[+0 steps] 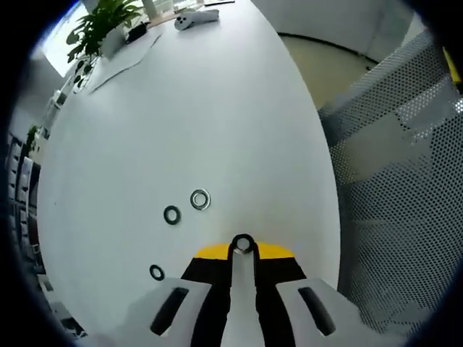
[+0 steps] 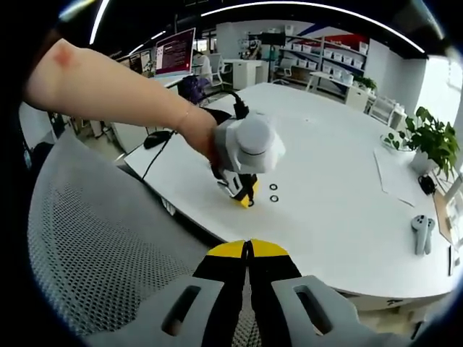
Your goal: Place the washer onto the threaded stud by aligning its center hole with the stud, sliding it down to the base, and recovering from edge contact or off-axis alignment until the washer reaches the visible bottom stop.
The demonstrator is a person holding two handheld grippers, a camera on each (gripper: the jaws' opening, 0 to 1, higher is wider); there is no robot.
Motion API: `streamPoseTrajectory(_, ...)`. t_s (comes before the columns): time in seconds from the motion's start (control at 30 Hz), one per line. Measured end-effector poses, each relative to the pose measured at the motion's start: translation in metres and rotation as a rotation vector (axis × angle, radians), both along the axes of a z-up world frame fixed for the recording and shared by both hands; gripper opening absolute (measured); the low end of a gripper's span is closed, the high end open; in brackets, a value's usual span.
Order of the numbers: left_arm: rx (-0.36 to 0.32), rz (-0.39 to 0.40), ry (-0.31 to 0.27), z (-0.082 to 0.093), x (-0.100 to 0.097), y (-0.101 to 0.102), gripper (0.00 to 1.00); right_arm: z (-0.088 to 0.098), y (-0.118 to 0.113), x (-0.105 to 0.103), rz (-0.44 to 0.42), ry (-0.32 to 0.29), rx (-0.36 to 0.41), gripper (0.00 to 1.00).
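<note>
My left gripper point(image 1: 243, 249) is shut on a dark washer point(image 1: 243, 243), which sits flat between its yellow-and-black tips just above the white table point(image 1: 210, 108). Three loose washers lie ahead of it: a silver one point(image 1: 200, 199), a dark one point(image 1: 171, 215) and another dark one point(image 1: 157, 272) to the left. In the right gripper view a hand point(image 2: 199, 134) holds the left gripper point(image 2: 248, 201) tip-down on the table, beside two washers point(image 2: 273, 192). My right gripper point(image 2: 248, 249) is shut on nothing and hangs off the table's near edge, over a mesh chair back.
A grey mesh chair point(image 2: 94, 246) stands at the table's edge, also seen as mesh point(image 1: 405, 181). At the far end of the table are a potted plant point(image 1: 108, 22), papers and a white controller point(image 1: 195, 19). A black cable point(image 2: 155, 155) runs off the table's left corner.
</note>
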State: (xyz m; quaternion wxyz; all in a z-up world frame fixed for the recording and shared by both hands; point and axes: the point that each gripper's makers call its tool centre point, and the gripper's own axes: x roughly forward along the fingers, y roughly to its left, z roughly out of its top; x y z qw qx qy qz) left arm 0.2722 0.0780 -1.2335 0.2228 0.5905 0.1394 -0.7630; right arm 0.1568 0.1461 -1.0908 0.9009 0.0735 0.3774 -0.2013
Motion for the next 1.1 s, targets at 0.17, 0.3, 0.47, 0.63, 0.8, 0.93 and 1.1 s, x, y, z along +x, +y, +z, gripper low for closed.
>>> streamPoseTrajectory(0.17,0.000,0.041,0.023,0.017,0.008,0.004,0.08,0.000,0.000,0.000,0.002,0.001,0.000,0.04)
streamPoseTrajectory(0.3,-0.010,0.081,0.033,0.030,0.020,0.008,0.08,0.000,0.000,0.000,0.004,0.002,0.001,0.04)
streamPoseTrajectory(0.47,-0.032,0.108,0.018,0.041,0.040,0.011,0.08,0.000,0.000,-0.001,0.004,0.003,0.001,0.04)
streamPoseTrajectory(0.63,-0.058,0.137,0.017,0.057,0.055,0.011,0.08,0.000,0.000,0.000,0.006,0.000,-0.001,0.04)
streamPoseTrajectory(0.8,-0.090,0.145,0.004,0.075,0.065,0.008,0.08,0.000,0.000,0.000,0.008,0.003,0.002,0.04)
streamPoseTrajectory(0.93,-0.106,0.156,-0.007,0.082,0.071,0.004,0.08,-0.001,0.001,0.000,0.009,0.006,0.003,0.04)
streamPoseTrajectory(1.1,-0.114,0.159,-0.035,0.079,0.078,-0.002,0.08,-0.001,0.001,-0.001,0.007,0.008,0.005,0.04)
